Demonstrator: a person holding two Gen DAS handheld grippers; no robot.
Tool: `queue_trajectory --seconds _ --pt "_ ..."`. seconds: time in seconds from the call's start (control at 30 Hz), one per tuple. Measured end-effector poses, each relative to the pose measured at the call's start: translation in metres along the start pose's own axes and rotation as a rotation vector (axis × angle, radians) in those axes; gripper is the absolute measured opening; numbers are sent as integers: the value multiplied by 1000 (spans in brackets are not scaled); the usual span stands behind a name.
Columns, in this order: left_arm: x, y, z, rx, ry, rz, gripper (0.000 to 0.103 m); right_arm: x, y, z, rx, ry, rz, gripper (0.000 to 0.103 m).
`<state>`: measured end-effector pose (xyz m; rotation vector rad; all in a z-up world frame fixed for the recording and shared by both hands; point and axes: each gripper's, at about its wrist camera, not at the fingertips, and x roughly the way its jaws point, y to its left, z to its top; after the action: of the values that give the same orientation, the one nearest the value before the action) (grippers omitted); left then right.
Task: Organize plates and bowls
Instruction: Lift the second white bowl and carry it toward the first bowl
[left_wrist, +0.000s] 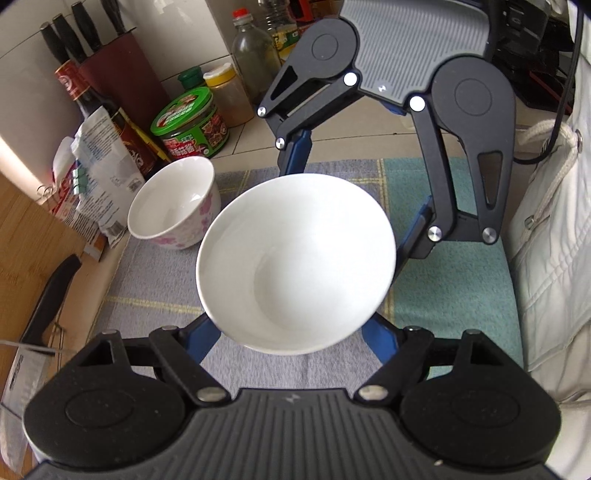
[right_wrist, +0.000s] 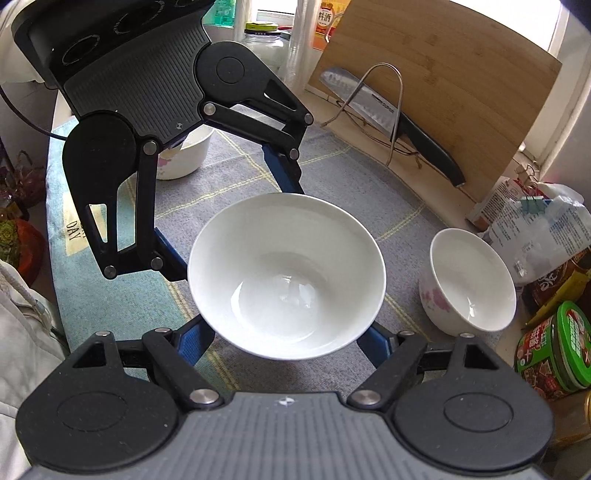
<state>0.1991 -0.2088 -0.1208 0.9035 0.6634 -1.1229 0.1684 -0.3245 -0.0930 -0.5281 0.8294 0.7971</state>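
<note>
Grasping one white bowl (left_wrist: 295, 266) between both grippers' fingers, floral bowl (left_wrist: 173, 201) nearby

The white bowl (right_wrist: 286, 275) is gleaming like glazed ceramic, smooth and glossy; the checked cloth (right_wrist: 332, 177) is looking matt and woven; the cutting board (right_wrist: 443, 85) is showing pale wood grain.

"DAY" on the cloth (right_wrist: 79, 227)
</note>
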Motion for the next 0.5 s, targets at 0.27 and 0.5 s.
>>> queue_trajectory --seconds 0.27,0.5 --pt "-28 -5 -25 -45 4 42 83 5 24 25 -55 -11 23 86" --pt "-50 -4 -50 -76 8 72 83 16 44 49 -97 -15 35 86"
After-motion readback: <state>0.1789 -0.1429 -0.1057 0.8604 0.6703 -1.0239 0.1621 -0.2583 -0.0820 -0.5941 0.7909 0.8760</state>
